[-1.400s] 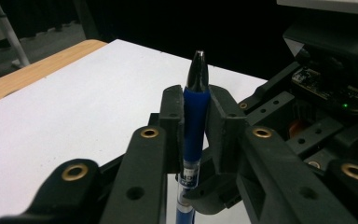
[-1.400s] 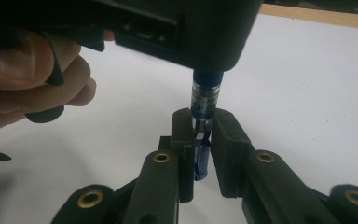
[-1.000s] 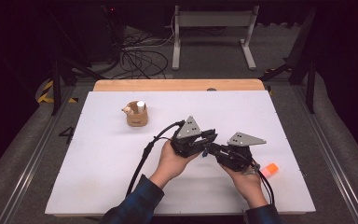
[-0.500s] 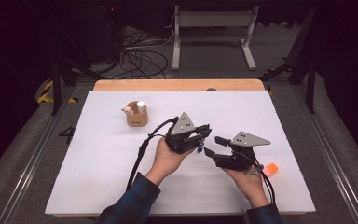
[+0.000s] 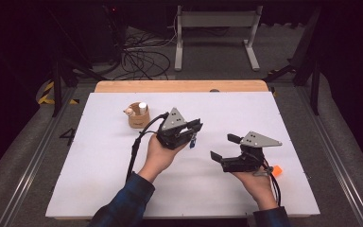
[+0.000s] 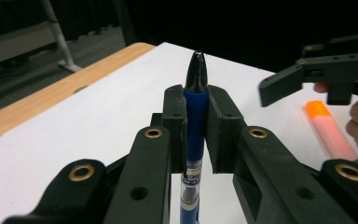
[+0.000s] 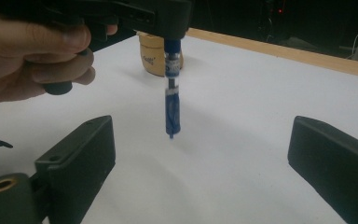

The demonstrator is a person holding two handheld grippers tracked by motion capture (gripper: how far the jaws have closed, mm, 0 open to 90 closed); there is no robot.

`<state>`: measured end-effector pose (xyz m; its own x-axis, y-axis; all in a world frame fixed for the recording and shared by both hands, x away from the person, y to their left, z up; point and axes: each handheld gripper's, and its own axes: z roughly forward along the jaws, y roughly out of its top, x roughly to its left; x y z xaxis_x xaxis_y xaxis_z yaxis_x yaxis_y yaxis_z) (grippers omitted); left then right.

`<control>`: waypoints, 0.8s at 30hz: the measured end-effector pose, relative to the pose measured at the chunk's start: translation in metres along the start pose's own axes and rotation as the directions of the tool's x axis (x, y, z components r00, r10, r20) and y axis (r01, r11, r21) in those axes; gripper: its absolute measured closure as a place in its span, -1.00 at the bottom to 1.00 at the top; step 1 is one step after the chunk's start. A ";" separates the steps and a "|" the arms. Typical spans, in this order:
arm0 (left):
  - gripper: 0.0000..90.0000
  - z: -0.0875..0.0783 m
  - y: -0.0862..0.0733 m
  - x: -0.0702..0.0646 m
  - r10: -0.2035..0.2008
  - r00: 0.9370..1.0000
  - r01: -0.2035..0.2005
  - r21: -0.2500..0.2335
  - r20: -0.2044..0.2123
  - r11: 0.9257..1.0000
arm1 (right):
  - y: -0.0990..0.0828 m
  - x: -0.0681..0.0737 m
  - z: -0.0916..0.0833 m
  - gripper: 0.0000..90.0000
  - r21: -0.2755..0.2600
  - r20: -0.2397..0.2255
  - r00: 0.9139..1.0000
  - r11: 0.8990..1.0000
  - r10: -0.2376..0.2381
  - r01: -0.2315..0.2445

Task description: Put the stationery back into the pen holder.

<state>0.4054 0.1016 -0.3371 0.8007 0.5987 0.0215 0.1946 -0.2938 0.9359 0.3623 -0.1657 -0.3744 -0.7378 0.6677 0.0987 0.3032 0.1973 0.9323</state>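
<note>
From above, a white table [image 5: 99, 189] stands in a dark room, the left gripper [image 5: 192, 131] clamped on a blue pen [image 5: 193, 140] above it; its own view has the pen upright between the pads, while the right gripper [image 7: 200, 154], jaws just opened wide and empty, sees the pen's tip pointing down.

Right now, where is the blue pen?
The pen is clamped upright in the left gripper, held above the table's middle, between the wooden cup and the open right gripper.
</note>
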 end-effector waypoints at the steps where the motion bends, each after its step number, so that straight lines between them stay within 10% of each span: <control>1: 0.78 -0.002 0.000 0.002 -0.005 1.000 0.005 -0.003 -0.006 1.000 | 0.000 0.000 0.000 -0.88 -0.002 0.003 1.000 1.000 0.002 -0.002; 24: 0.77 -0.051 0.013 0.065 -0.029 0.985 0.024 -0.030 -0.169 0.999 | 0.003 -0.009 -0.011 -1.00 -0.011 0.036 0.999 1.000 0.002 -0.001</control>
<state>0.4313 0.1747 -0.3056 0.6872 0.7245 0.0539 0.1967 -0.2570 0.9462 0.3635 -0.1789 -0.3688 -0.7149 0.6937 0.0877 0.2974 0.1882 0.9360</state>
